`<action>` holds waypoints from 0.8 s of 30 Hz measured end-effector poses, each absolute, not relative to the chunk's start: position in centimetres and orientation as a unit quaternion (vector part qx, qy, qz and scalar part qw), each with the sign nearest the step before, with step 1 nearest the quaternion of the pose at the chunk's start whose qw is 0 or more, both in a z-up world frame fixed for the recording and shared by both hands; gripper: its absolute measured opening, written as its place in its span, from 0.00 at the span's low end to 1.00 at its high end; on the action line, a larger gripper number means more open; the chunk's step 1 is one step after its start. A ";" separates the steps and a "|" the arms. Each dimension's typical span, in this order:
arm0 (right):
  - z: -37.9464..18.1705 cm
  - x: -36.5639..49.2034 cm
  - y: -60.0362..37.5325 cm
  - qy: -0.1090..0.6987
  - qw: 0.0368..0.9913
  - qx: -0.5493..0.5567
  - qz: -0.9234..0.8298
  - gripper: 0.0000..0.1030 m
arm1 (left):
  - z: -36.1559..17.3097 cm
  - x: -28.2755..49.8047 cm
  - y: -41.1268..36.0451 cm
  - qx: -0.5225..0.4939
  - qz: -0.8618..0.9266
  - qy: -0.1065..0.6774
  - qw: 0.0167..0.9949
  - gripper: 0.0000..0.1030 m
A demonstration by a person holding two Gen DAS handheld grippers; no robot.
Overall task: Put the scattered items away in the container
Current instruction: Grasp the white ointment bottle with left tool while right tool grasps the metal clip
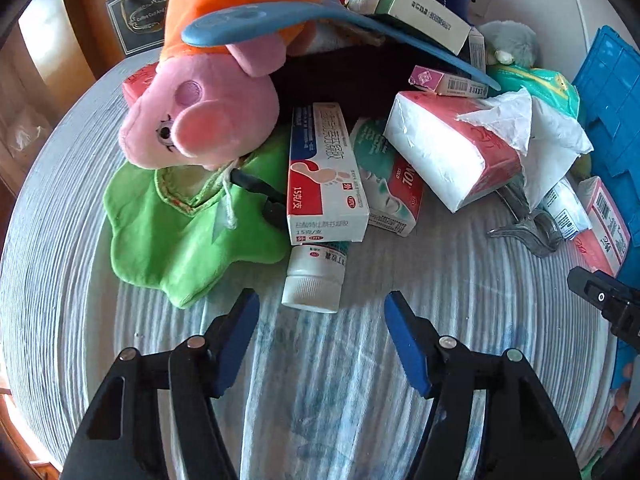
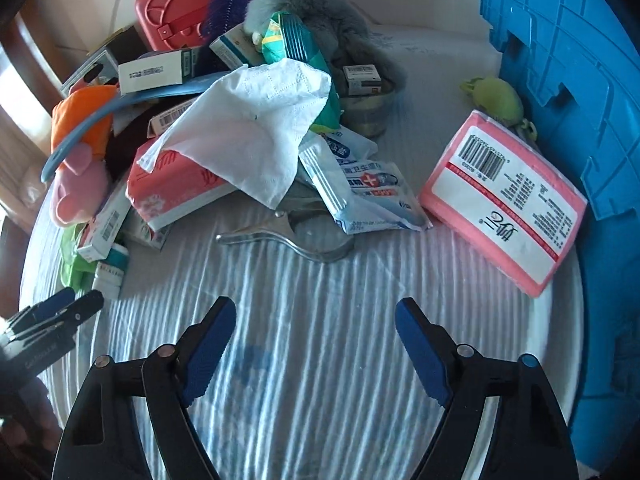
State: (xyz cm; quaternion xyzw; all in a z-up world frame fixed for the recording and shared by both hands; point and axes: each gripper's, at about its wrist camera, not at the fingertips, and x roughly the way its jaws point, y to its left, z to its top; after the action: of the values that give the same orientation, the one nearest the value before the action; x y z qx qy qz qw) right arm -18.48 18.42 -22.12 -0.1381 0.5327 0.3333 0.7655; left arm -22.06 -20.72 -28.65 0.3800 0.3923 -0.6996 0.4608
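Observation:
A heap of items lies on a striped cloth. In the left wrist view my left gripper is open and empty, just short of a white pill bottle. Behind it lie a red-and-white ointment box, a green cloth, a pink pig plush and a tissue pack. In the right wrist view my right gripper is open and empty above bare cloth. Ahead lie metal tongs, a wipes packet and a pink pack. The blue crate stands at the right.
A red case, a grey furry toy and small boxes crowd the back of the heap. A blue shoehorn-like tool lies over the plush. A small green toy sits by the crate. Wooden furniture stands at the left.

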 end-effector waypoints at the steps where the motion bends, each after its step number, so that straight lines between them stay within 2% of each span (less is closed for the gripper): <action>1: -22.4 -18.1 18.9 0.536 0.765 -0.134 0.332 0.81 | -29.1 -22.3 -21.2 0.385 -0.699 0.391 0.458 0.62; 12: -25.8 -14.8 23.6 0.561 0.762 -0.123 0.299 0.81 | -31.2 -23.7 -24.0 0.398 -0.704 0.383 0.446 0.61; 13: -25.9 -14.7 23.8 0.560 0.763 -0.119 0.300 0.81 | -31.1 -23.8 -24.0 0.399 -0.704 0.379 0.449 0.56; 15: -26.0 -14.6 24.3 0.554 0.769 -0.136 0.288 0.70 | -31.0 -23.9 -24.0 0.397 -0.706 0.374 0.452 0.46; 16: -26.1 -14.6 24.4 0.553 0.770 -0.144 0.285 0.67 | -30.9 -23.8 -24.1 0.396 -0.705 0.376 0.453 0.39; 17: -26.1 -14.7 24.4 0.553 0.767 -0.147 0.289 0.67 | -30.9 -23.7 -24.0 0.393 -0.705 0.380 0.451 0.36; 24: -26.1 -17.7 22.6 0.557 0.743 -0.182 0.323 0.67 | -30.7 -23.5 -21.6 0.394 -0.709 0.391 0.435 0.34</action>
State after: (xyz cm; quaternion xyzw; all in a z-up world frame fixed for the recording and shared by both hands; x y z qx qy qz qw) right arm -17.73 22.64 -26.07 -0.1818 0.5574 0.3229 0.7430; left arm -23.49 -21.61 -30.71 0.3939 0.3912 -0.7089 0.4351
